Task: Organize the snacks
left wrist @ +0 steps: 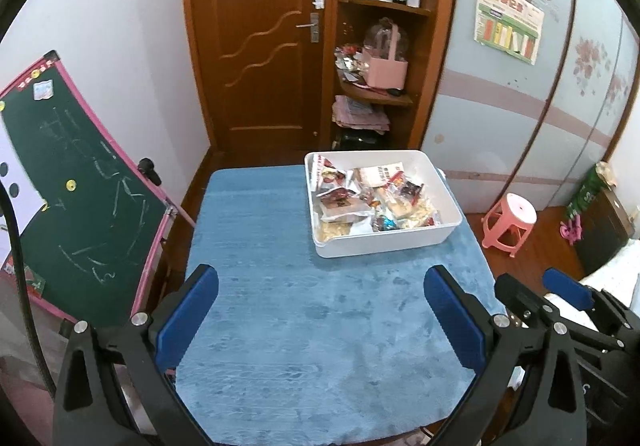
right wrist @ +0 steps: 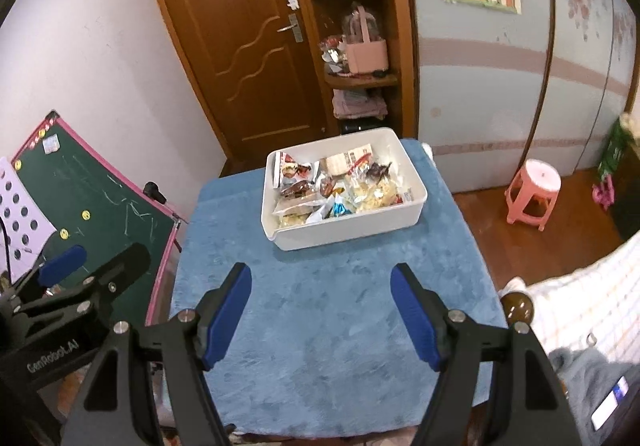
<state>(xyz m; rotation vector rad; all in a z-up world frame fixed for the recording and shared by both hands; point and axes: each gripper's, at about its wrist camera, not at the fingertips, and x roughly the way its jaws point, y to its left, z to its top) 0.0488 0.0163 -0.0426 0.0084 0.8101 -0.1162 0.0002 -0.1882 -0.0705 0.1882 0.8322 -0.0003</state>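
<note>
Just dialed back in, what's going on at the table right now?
A person holds two black two-finger grippers with blue pads over a table covered in a blue plush cloth. The left gripper and the right gripper are both open and hold nothing. All the packaged snacks in view lie piled in the white rectangular plastic bin at the far right of the table. No snack lies loose on the cloth in view, so the sorting looks about finished.
</note>
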